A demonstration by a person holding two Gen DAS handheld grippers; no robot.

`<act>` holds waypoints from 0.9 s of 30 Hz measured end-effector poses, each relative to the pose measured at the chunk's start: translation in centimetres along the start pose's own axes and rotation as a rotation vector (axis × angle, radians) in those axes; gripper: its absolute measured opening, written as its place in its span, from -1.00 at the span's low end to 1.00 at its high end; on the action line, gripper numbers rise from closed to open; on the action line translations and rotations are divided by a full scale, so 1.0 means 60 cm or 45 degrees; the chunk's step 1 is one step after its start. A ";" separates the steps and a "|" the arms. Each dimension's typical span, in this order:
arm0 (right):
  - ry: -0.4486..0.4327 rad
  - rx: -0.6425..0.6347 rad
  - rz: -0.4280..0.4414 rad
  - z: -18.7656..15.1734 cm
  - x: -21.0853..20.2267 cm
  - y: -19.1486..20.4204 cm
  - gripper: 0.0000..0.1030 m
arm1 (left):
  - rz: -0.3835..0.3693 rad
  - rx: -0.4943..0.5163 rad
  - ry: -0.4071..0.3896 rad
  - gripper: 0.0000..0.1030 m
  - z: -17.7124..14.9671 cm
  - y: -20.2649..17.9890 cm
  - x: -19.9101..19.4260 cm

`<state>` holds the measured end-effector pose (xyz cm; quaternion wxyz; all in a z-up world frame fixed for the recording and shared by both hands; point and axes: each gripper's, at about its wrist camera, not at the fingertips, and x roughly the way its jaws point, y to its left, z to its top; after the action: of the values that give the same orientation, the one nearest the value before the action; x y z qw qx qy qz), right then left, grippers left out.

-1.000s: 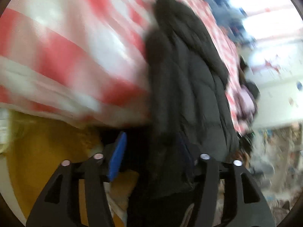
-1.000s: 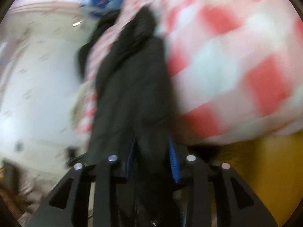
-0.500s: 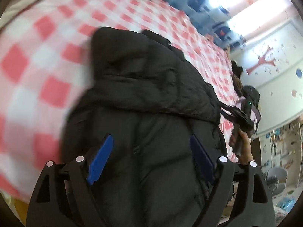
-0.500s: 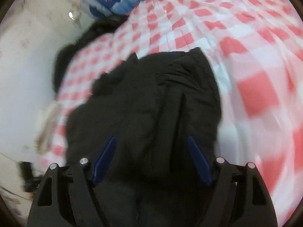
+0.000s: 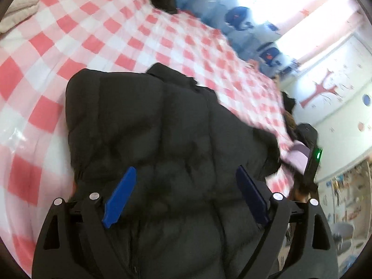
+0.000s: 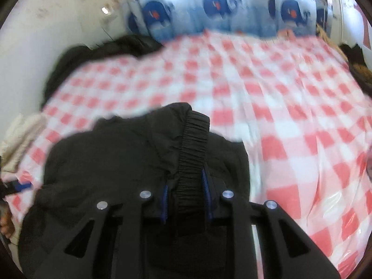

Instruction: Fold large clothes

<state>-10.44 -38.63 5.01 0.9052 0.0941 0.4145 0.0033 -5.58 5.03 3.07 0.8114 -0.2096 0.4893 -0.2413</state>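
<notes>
A black puffer jacket lies bunched on the red-and-white checked bed cover. My left gripper is open, its blue pads spread wide over the jacket, holding nothing. In the right wrist view the jacket lies on the cover. My right gripper is shut on the jacket's ribbed elastic cuff, which runs up between the two fingers. The right gripper and the hand holding it show at the right edge of the left wrist view.
Blue whale-print pillows line the head of the bed. Another dark garment lies at the far left by the white wall. A beige cloth sits at the left bed edge. Room clutter stands to the right.
Both grippers swung up from the bed's side to over the bed. The left gripper let go of the jacket and opened. The right gripper opened, then shut on the cuff.
</notes>
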 end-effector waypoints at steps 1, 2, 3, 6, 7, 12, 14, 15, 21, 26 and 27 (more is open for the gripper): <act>0.067 0.004 -0.009 -0.007 0.031 -0.008 -0.49 | 0.045 -0.022 0.012 0.63 0.007 0.010 0.021; 0.167 0.003 -0.021 -0.024 0.068 -0.015 -0.44 | 0.087 -0.052 0.034 0.63 0.011 0.024 0.042; 0.231 0.011 -0.008 -0.037 0.090 -0.022 -0.37 | 0.112 -0.076 0.057 0.63 0.012 0.036 0.057; 0.192 0.122 0.030 -0.052 0.075 -0.050 0.00 | 0.122 -0.135 0.085 0.63 0.010 0.060 0.082; 0.124 0.139 -0.017 -0.047 0.052 -0.056 0.17 | 0.124 -0.117 0.082 0.63 0.009 0.059 0.082; -0.171 0.008 -0.013 0.000 -0.025 -0.008 0.26 | 0.145 -0.064 0.080 0.70 0.000 0.053 0.093; -0.106 -0.075 -0.005 0.013 0.009 0.026 0.32 | 0.160 -0.049 0.076 0.72 0.000 0.049 0.099; -0.023 -0.069 -0.019 0.013 0.048 0.027 0.32 | 0.168 -0.042 0.079 0.72 -0.002 0.050 0.102; 0.226 0.232 0.124 -0.023 0.132 -0.063 0.49 | 0.046 -0.099 0.084 0.72 -0.015 0.069 0.014; 0.172 0.167 0.271 -0.080 -0.045 -0.099 0.81 | 0.004 -0.012 0.070 0.76 -0.117 0.121 -0.160; 0.185 0.184 0.293 -0.108 -0.075 -0.114 0.84 | -0.019 -0.030 0.091 0.78 -0.152 0.143 -0.191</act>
<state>-18.77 -44.66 3.08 0.8572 0.2056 0.4646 0.0841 -16.76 17.75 2.10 0.7892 -0.2139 0.5191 -0.2489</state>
